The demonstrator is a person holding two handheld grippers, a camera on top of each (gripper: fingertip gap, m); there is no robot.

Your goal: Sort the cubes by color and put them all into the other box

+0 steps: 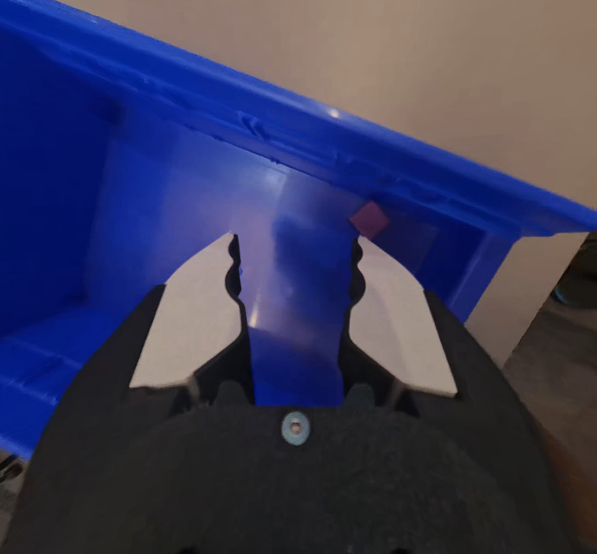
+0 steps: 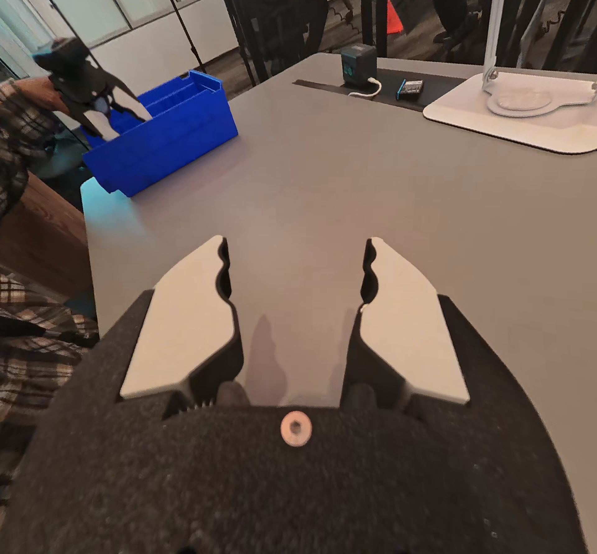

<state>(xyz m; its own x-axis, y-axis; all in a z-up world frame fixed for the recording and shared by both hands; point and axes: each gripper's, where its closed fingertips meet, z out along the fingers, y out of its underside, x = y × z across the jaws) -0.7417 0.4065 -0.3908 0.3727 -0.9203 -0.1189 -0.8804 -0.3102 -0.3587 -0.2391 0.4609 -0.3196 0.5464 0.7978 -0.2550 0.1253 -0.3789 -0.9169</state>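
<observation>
Two grippers, fingers apart: left gripper (image 1: 295, 238) inside blue box (image 1: 323, 138), right gripper (image 2: 295, 241) over table (image 2: 323, 167).

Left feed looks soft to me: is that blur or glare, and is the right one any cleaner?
Left wrist view: motion-blurred, a pale sheen on the blue box floor, purple cube soft-edged. Right wrist view: sharper, wide-angle bending, the right hand-held gripper casting a shadow on the grey table.

The left gripper (image 1: 295, 238) tilts steeply downward near the table's far left corner, jaws parted with nothing between them, held by a hand (image 2: 45, 92) in a plaid sleeve. The right gripper (image 2: 296, 241) hovers low over the table's near edge, jaws wide apart and empty.
</observation>
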